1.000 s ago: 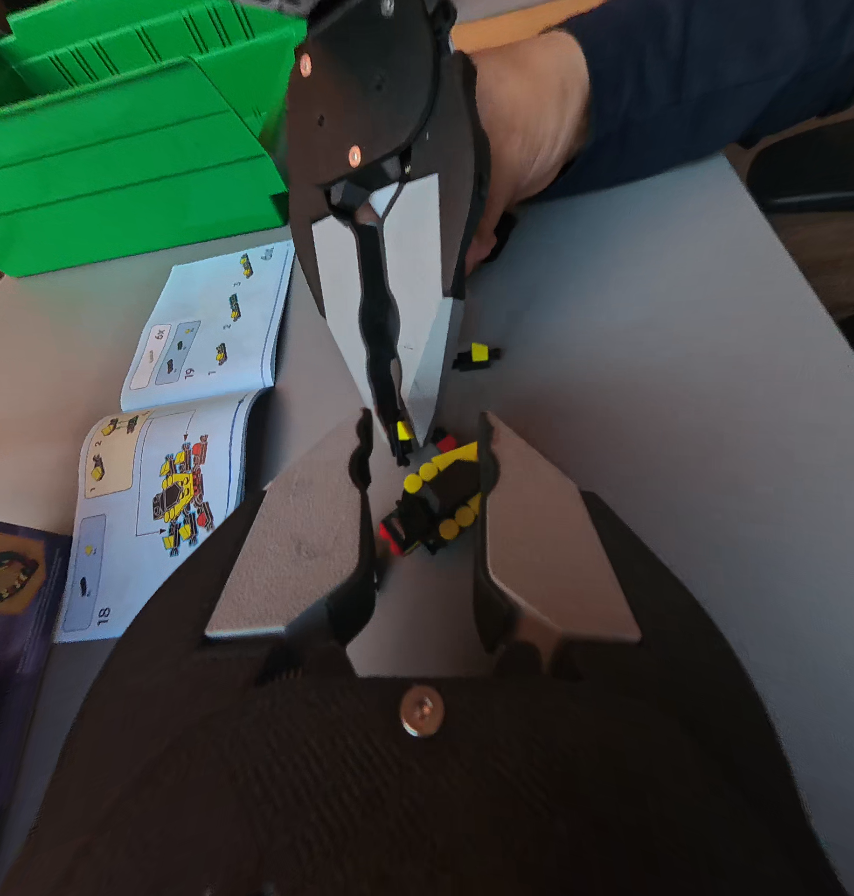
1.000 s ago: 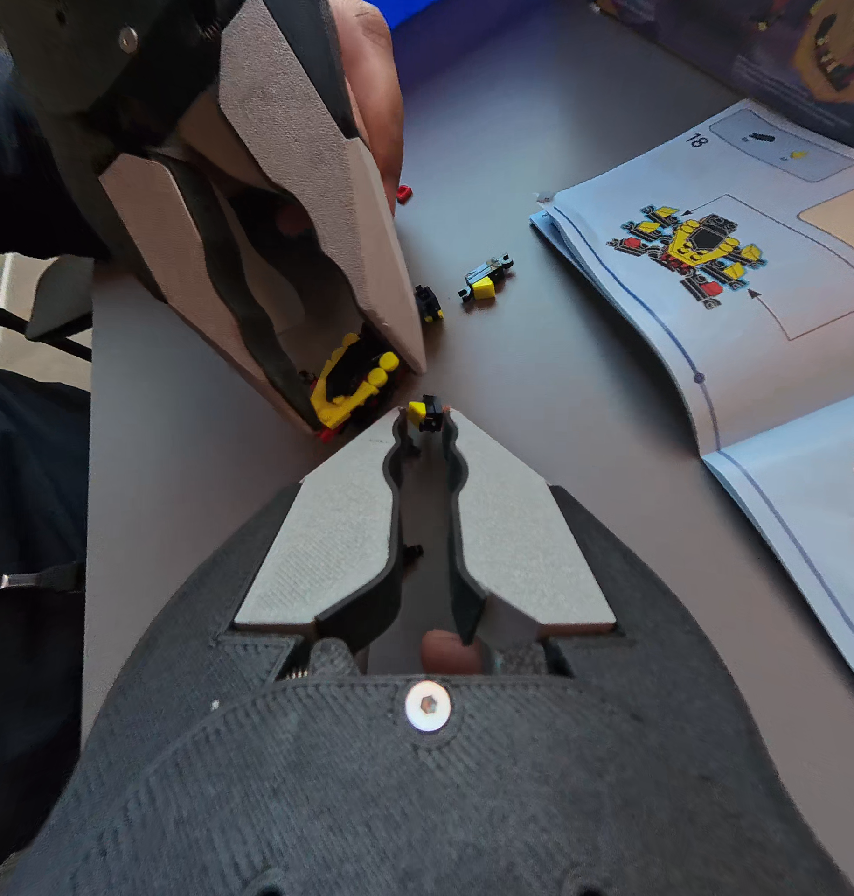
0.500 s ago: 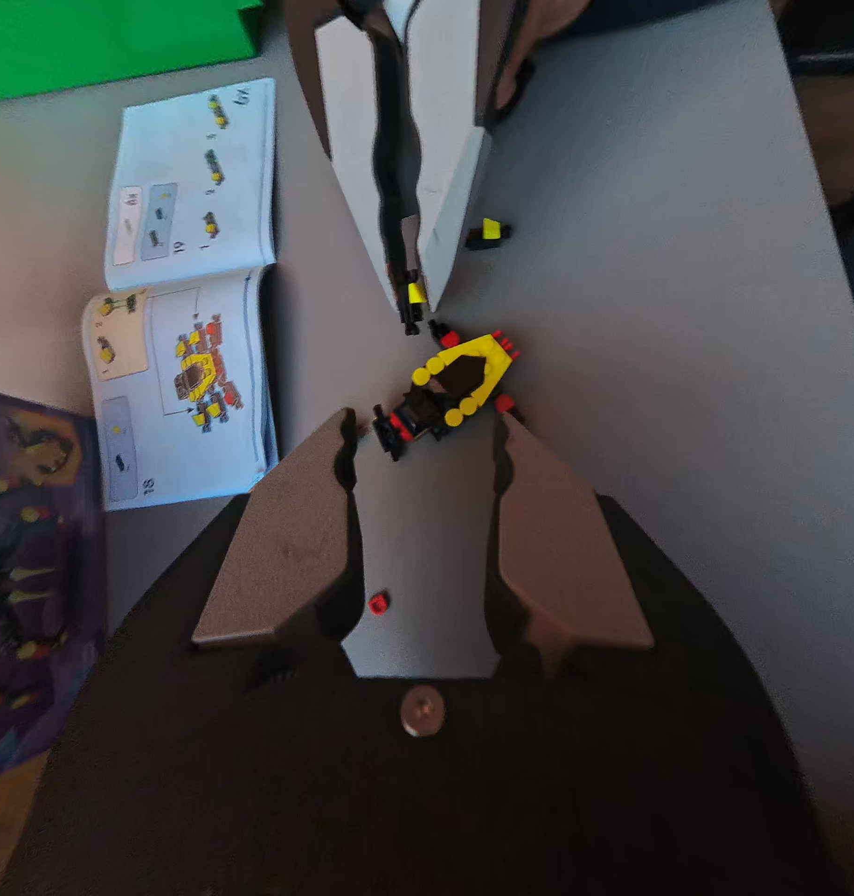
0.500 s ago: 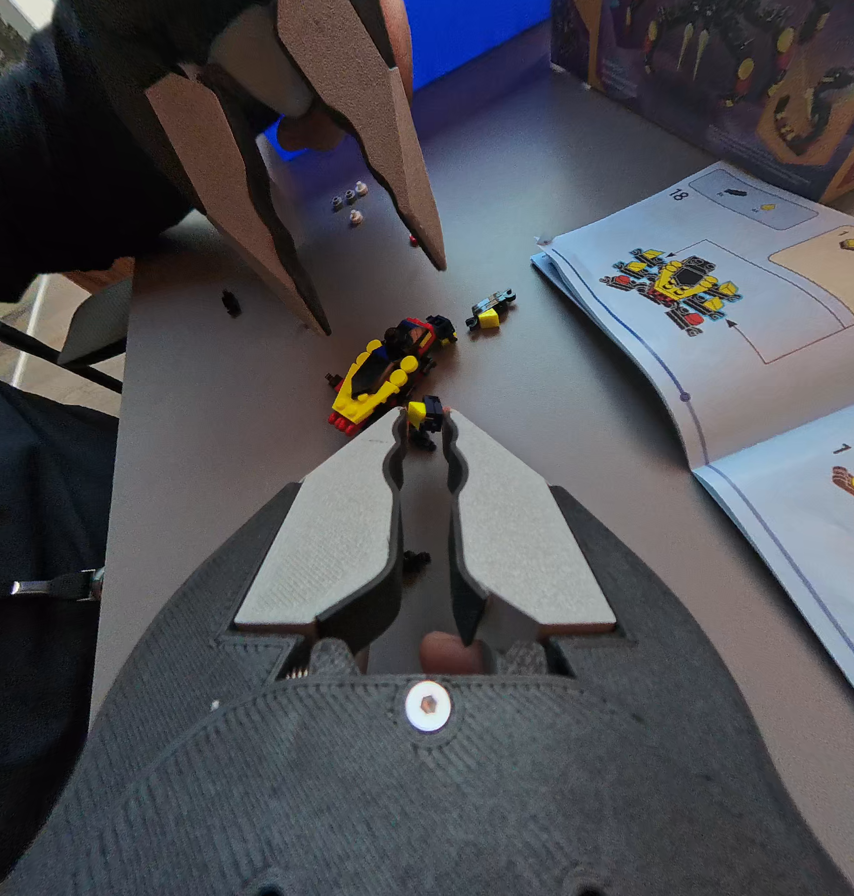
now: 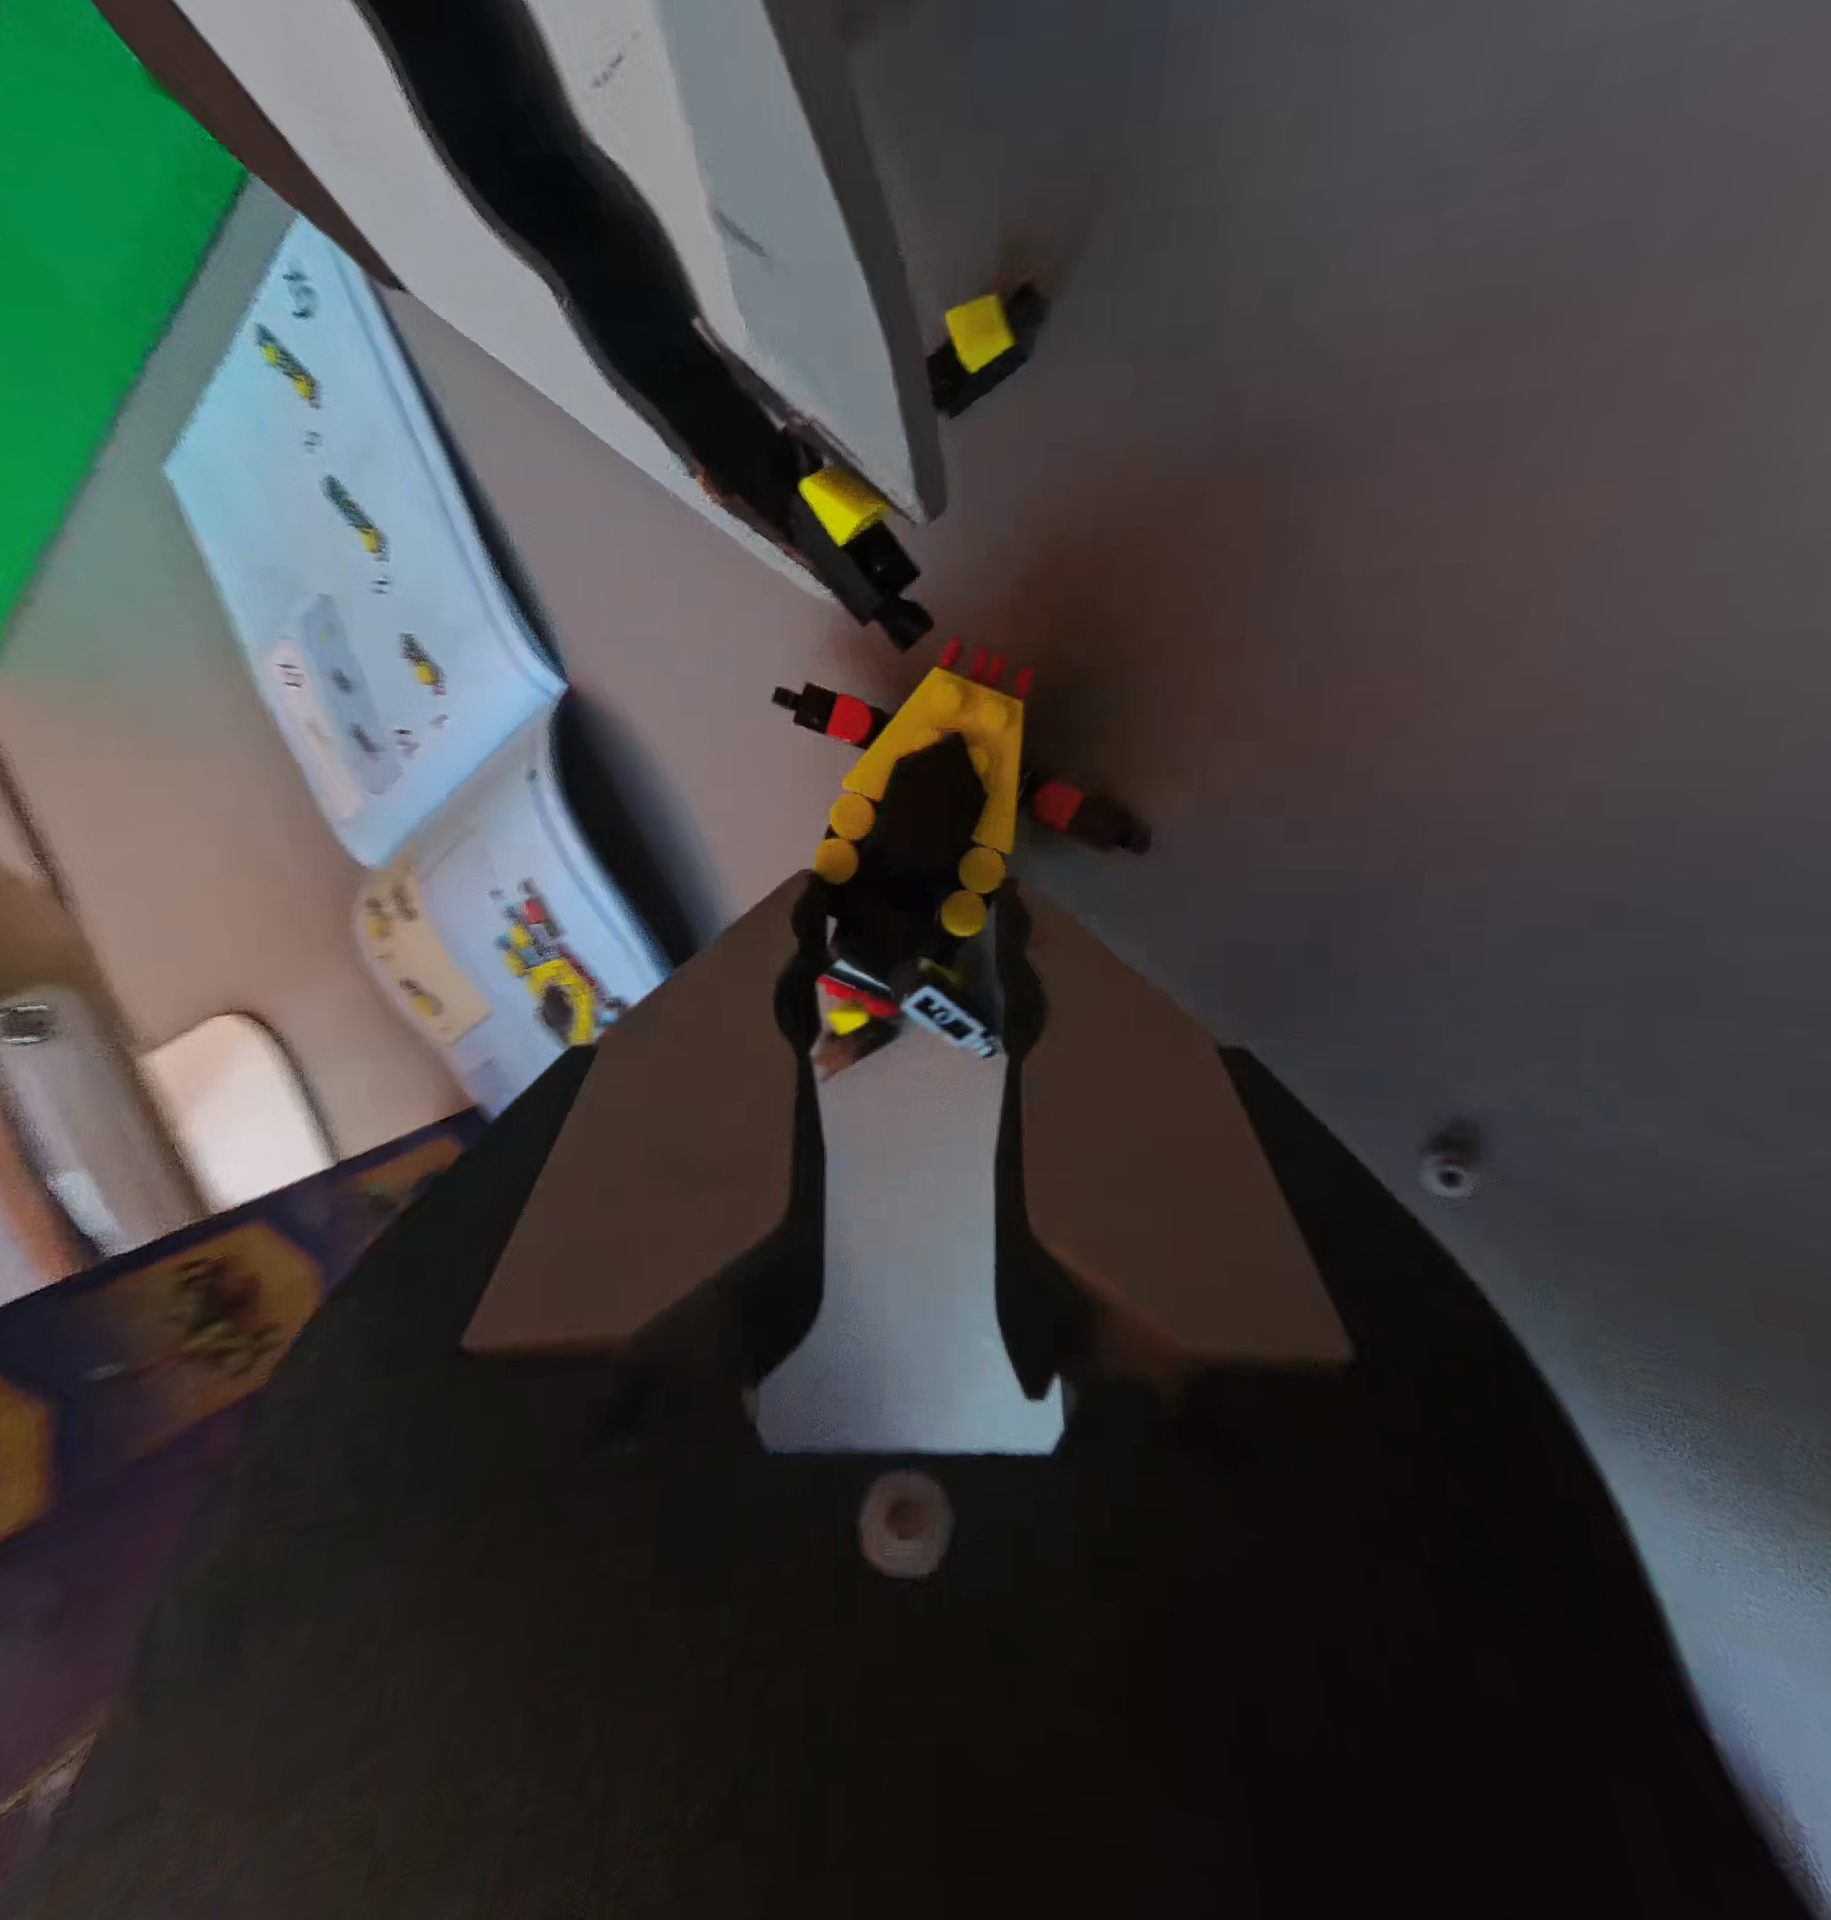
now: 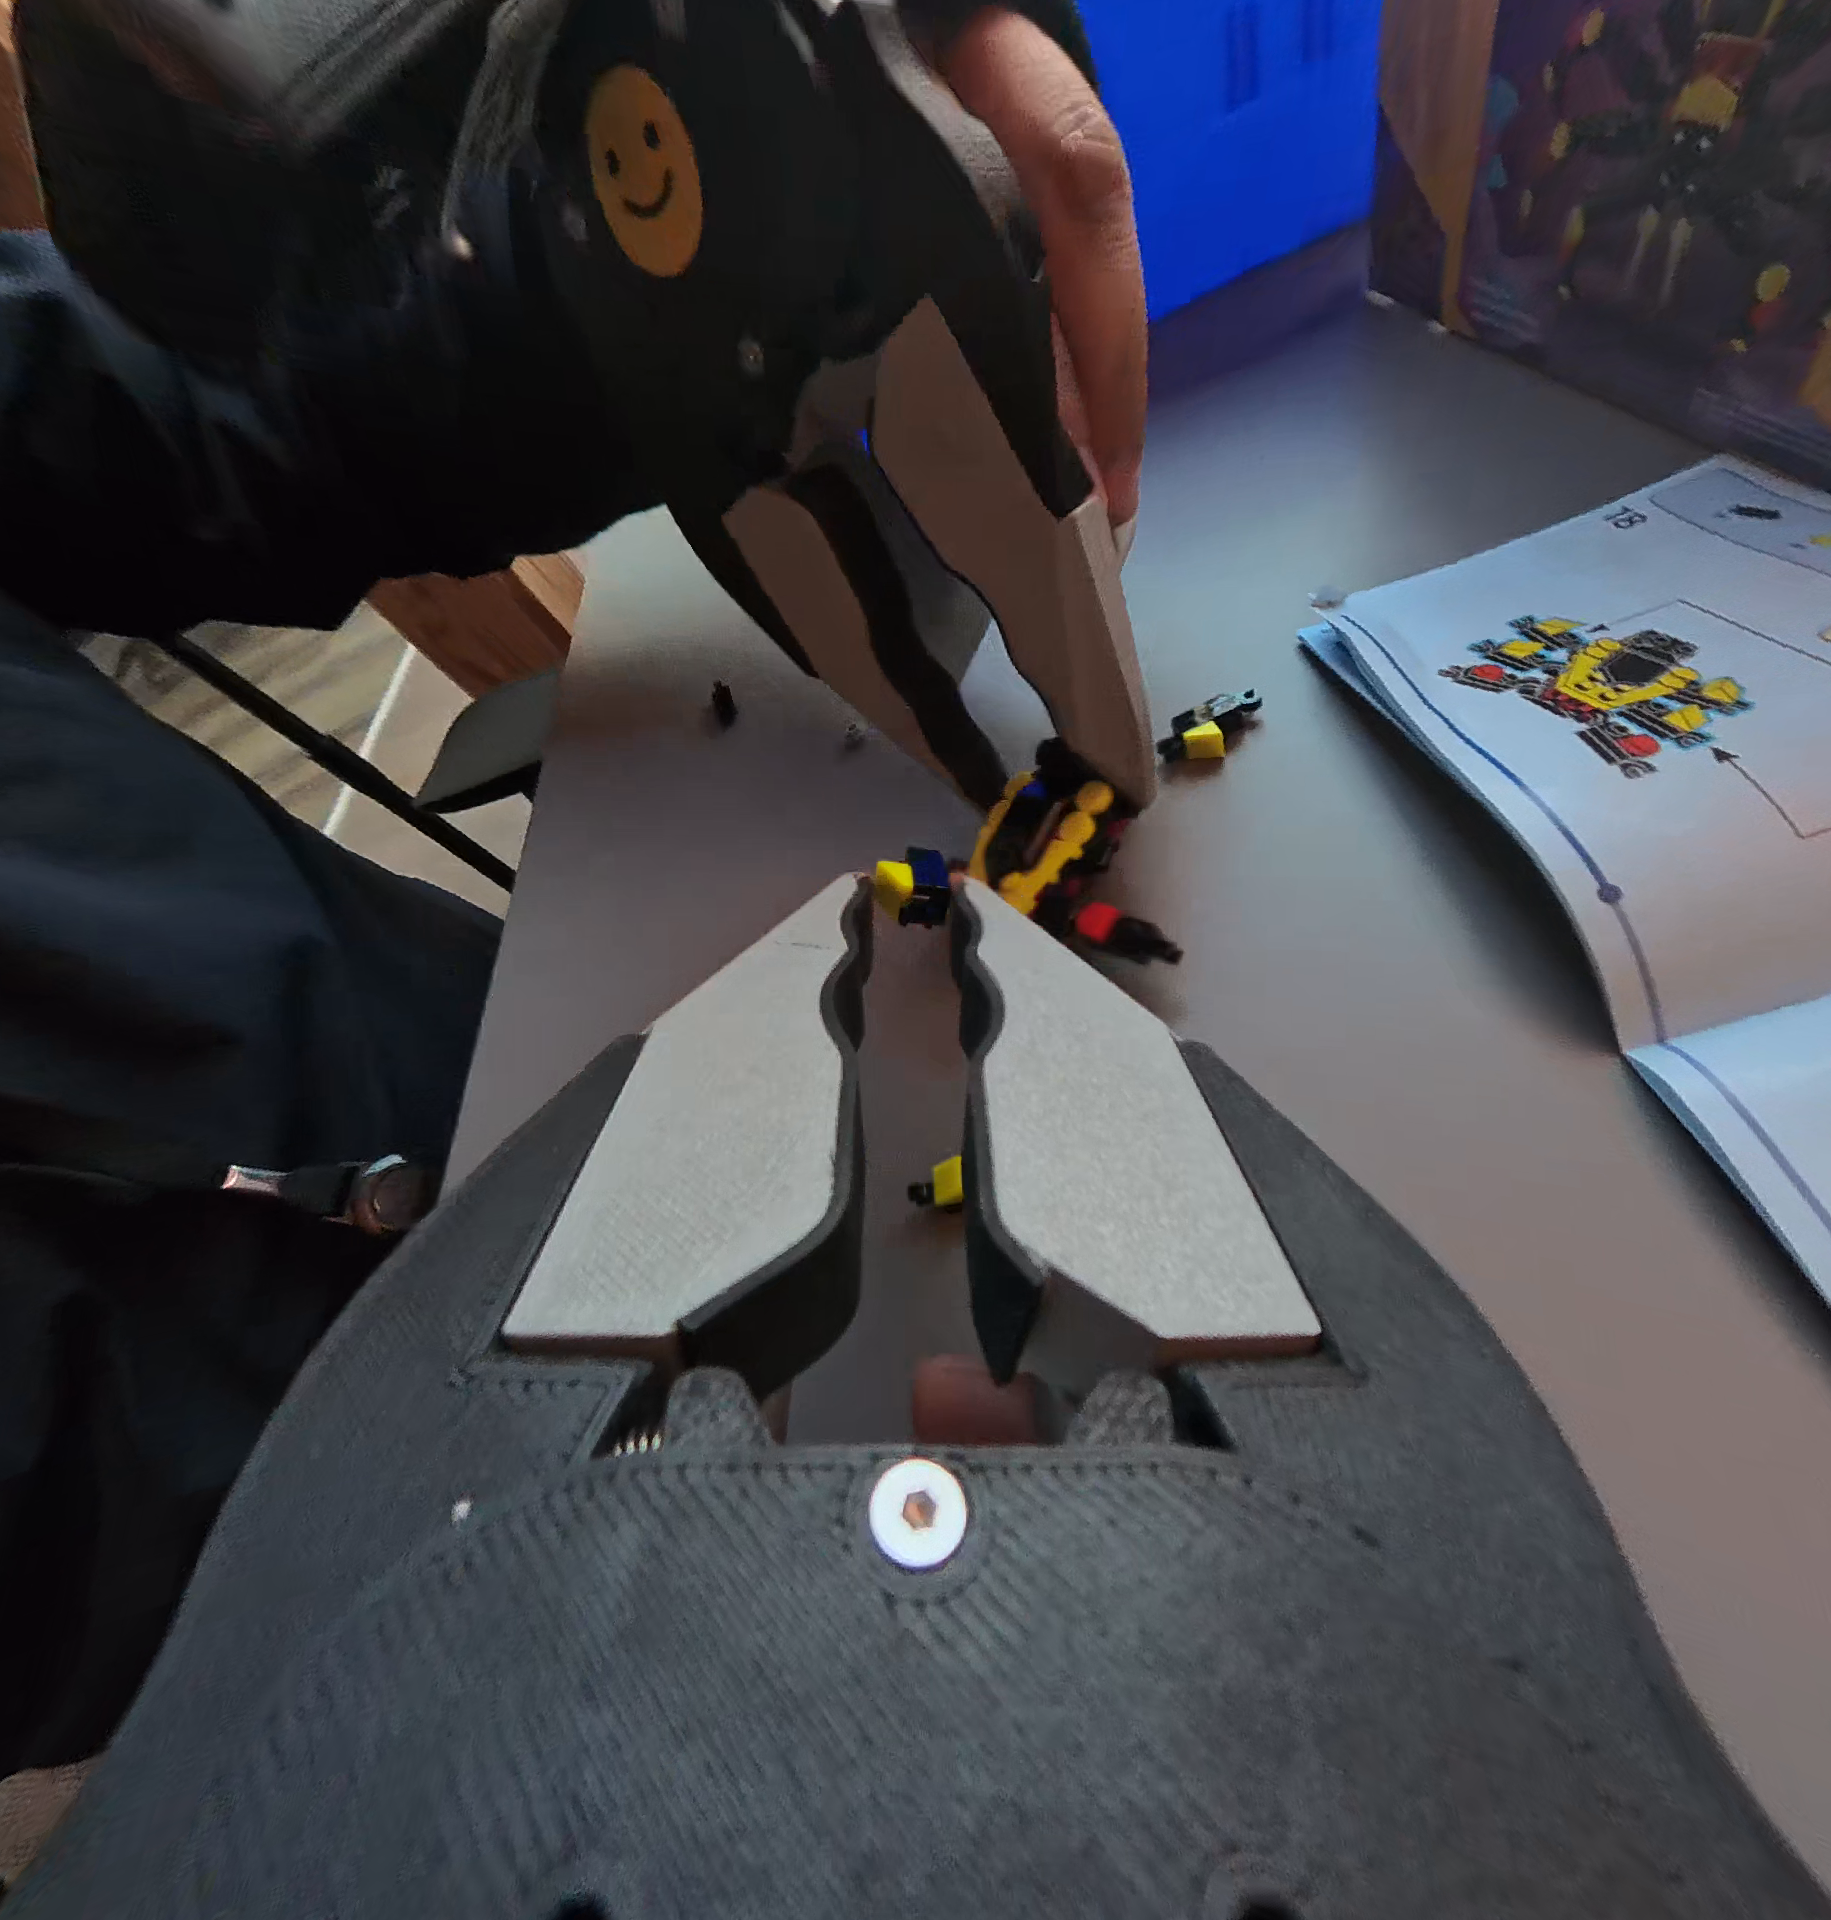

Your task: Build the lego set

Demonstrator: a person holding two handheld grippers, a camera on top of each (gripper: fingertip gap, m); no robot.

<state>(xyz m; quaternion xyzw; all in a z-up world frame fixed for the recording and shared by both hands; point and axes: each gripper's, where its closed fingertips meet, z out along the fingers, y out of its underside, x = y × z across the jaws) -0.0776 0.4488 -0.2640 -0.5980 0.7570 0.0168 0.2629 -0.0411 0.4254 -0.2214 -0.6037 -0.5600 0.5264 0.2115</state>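
Observation:
A yellow, black and red lego model [image 5: 932, 790] lies on the grey table [image 5: 1410, 623]. My left gripper [image 5: 903, 904] has its two fingers closed on the model's rear end. In the right wrist view this gripper [image 6: 1067, 784] comes down on the model [image 6: 1046, 842] from above. My right gripper [image 6: 911, 891] is shut on a small yellow and black piece [image 6: 906, 888] and holds it right beside the model's front left. The left wrist view shows that piece [image 5: 849, 525] in the right gripper [image 5: 864, 540], just short of the model's red peg.
An open instruction booklet [image 6: 1617, 779] lies to the right, with a purple box [image 6: 1669, 156] behind it. A loose yellow and black piece [image 6: 1207, 727] lies near the model, and another [image 6: 942, 1184] lies under my right gripper. A green bin [image 5: 59, 312] stands at the far left. The gap from one gripper's tips to the other's is roughly 6 cm.
My left gripper dropped from above the table and closed on the model's rear. The model has turned. My right gripper kept its piece and stayed close to the model.

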